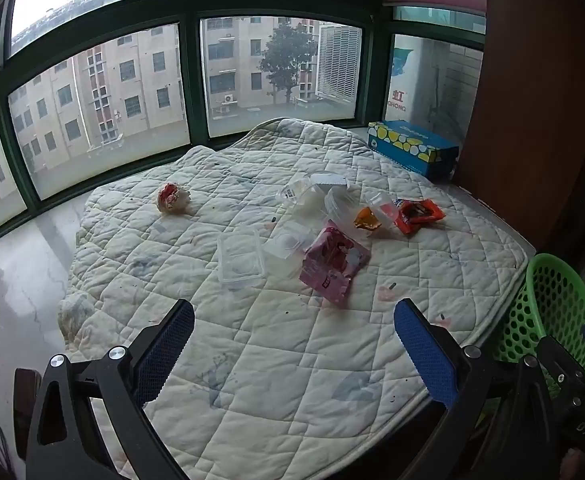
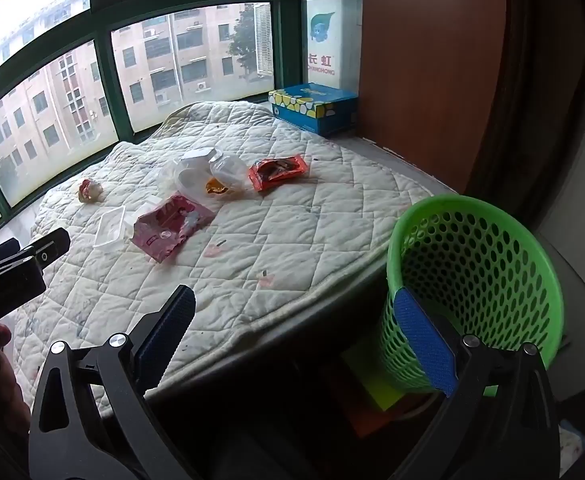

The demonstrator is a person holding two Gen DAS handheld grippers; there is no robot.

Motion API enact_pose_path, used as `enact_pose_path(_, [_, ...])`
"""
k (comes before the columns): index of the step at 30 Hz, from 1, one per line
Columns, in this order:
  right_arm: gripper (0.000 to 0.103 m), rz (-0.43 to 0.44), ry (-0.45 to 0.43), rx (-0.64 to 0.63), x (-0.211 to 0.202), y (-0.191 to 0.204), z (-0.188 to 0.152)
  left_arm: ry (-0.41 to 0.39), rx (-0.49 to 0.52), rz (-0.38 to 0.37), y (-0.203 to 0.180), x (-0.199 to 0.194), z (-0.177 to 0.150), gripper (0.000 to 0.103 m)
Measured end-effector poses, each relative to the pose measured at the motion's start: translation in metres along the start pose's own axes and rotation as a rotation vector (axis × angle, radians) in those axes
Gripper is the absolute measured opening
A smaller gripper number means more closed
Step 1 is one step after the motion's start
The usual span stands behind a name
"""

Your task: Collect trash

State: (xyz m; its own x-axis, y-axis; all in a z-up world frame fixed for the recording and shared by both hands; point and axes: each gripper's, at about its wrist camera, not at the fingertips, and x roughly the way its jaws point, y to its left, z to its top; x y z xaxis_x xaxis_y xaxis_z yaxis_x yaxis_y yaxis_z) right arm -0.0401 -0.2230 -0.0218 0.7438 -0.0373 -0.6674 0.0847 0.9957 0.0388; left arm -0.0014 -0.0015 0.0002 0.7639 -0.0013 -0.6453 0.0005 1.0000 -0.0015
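Note:
Trash lies on a white quilted pad (image 1: 252, 340) (image 2: 312, 220): a pink wrapper (image 1: 332, 262) (image 2: 170, 224), a clear plastic tray (image 1: 240, 258) (image 2: 110, 226), a red-orange wrapper (image 1: 418, 214) (image 2: 278, 170), clear cups and lids (image 1: 324, 196) (image 2: 208, 176), and a crumpled paper ball (image 1: 173, 197) (image 2: 89, 191). My left gripper (image 1: 294, 316) hangs open over the pad's near part, short of the trash, with nothing between its fingers. My right gripper (image 2: 296, 308) is open too, over the pad's front edge. Its right finger (image 2: 424, 340) overlaps the green perforated basket (image 2: 476, 280) (image 1: 552, 308).
A blue tissue box (image 1: 412, 146) (image 2: 314, 108) stands at the far right by a brown cabinet (image 2: 432, 72). Green-framed windows (image 1: 188, 80) close the back. Bare stone sill (image 1: 16, 272) lies left of the pad. The left gripper's body (image 2: 16, 268) shows at the right wrist view's left edge.

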Motion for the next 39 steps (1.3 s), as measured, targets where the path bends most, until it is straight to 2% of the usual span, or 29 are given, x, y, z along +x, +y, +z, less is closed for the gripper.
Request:
enact_pose_path(8, [0.098, -0.001, -0.005, -0.003, -0.0018, 0.0002, 0.0001, 0.026, -0.012, 0.007, 0.0029, 0.0035, -0.0011, 0.097])
enact_pose_path(39, [0.098, -0.001, -0.011, -0.008, -0.0019, 0.0021, 0.0017, 0.002, -0.020, 0.010, 0.0042, 0.0005, 0.0034, 0.097])
